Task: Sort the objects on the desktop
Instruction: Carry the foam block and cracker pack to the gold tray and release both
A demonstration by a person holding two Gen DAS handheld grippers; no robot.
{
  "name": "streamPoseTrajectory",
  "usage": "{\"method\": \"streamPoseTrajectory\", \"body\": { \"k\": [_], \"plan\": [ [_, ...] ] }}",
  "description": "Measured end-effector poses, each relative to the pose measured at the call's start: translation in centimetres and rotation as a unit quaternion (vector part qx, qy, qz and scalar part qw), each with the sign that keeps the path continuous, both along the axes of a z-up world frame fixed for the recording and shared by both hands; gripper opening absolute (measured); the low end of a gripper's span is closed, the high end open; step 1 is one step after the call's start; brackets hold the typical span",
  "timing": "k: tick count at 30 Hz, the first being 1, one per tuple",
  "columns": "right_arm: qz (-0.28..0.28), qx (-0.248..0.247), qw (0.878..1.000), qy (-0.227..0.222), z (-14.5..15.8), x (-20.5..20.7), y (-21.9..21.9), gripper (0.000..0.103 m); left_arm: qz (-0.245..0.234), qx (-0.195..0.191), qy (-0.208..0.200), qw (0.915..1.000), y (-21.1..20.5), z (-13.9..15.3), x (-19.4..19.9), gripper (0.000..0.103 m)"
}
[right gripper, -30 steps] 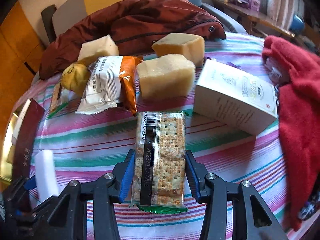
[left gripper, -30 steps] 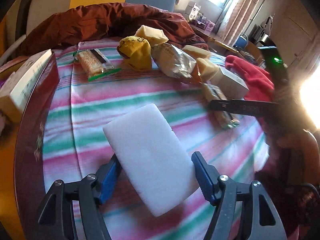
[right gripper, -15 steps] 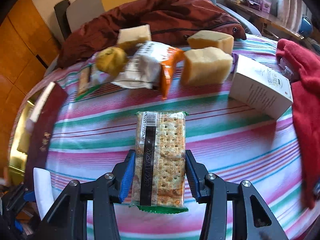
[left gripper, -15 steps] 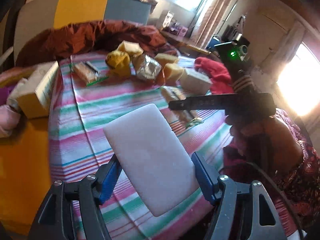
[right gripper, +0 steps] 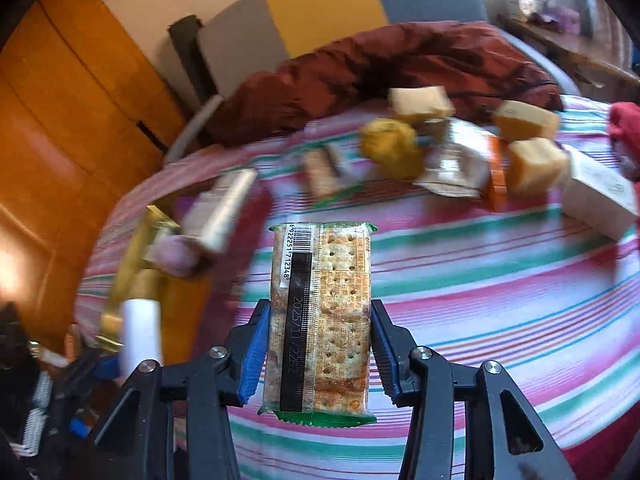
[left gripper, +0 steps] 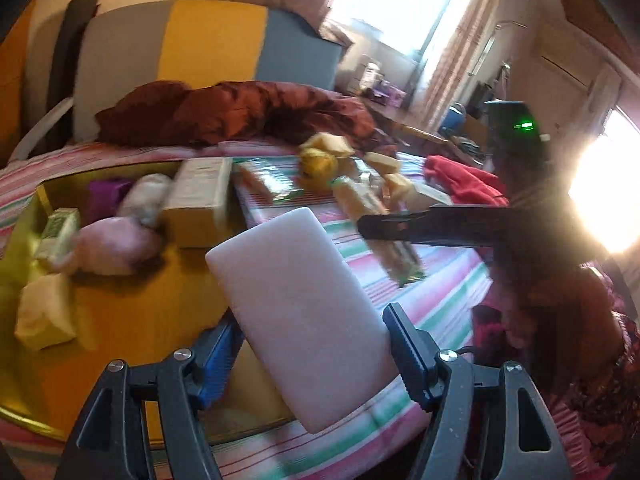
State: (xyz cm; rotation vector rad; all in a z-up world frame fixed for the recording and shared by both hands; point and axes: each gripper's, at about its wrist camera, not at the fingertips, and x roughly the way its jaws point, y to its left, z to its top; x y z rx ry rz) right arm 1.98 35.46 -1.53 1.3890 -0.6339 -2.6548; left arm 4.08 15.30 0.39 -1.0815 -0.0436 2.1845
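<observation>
My left gripper (left gripper: 312, 326) is shut on a white foam block (left gripper: 288, 276), which tilts up out of the jaws over the near edge of a gold tray (left gripper: 120, 312). My right gripper (right gripper: 319, 312) is shut on a clear packet of crackers (right gripper: 324, 264), held above the striped tablecloth (right gripper: 480, 280). In the left wrist view the right gripper (left gripper: 440, 228) shows as a black bar with the packet (left gripper: 384, 236) hanging from it. At the lower left of the right wrist view, the white block (right gripper: 140, 332) stands on edge.
The tray holds a carton (left gripper: 200, 200), a pink pouch (left gripper: 116, 244), a yellow sponge (left gripper: 44, 316) and a small green box (left gripper: 58, 232). On the cloth lie a yellow bun (right gripper: 392, 148), a foil bag (right gripper: 456, 160), sponge cubes (right gripper: 532, 164), a white box (right gripper: 600, 200). A maroon jacket (right gripper: 380, 64) lies behind.
Both grippers have risen and swung left with their loads still held. The gold tray has come into view under the left gripper, and the pile of items has slid to the right.
</observation>
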Motion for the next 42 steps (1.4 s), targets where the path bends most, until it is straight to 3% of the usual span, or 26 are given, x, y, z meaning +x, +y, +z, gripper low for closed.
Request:
{"method": "streamPoseTrajectory", "body": {
  "k": [4,8,11,13,20,25,35,42],
  "plan": [
    [0.026,-0.014,0.999,0.012,0.9,-1.5,-4.0,0.048,0.023,-0.019,-0.008,0.9995,-3.3,-0.7,-1.5,0.071],
    [0.037,0.024,0.999,-0.008,1.1,-3.2,-8.3,0.048,0.029,-0.04,-0.034,0.9982,-5.2,-1.8,-3.5,0.072],
    [0.037,0.018,0.999,-0.015,0.6,-4.5,-10.6,0.048,0.016,-0.074,-0.043,0.9962,-5.5,-2.9,-5.1,0.072],
    [0.032,0.038,0.999,-0.02,0.4,-5.1,-11.8,0.048,0.005,-0.097,-0.055,0.9938,-5.5,-3.8,-6.3,0.072],
    [0.015,0.067,0.997,-0.036,-1.1,-6.3,-13.7,0.049,-0.003,-0.126,-0.094,0.9876,-5.6,-6.0,-8.1,0.074],
    [0.01,0.073,0.997,-0.033,-1.3,-6.2,-13.6,0.051,0.0,-0.108,-0.123,0.9864,-5.7,-6.8,-8.3,0.079],
    [-0.034,0.077,0.996,0.039,1.6,-2.8,-9.7,0.057,-0.005,-0.052,-0.147,0.9878,-4.8,-6.2,-8.3,0.082],
    [-0.07,0.064,0.994,0.048,2.3,-0.4,-5.6,0.059,0.017,-0.086,-0.147,0.9852,-4.4,-5.9,-8.8,0.088]
  ]
}}
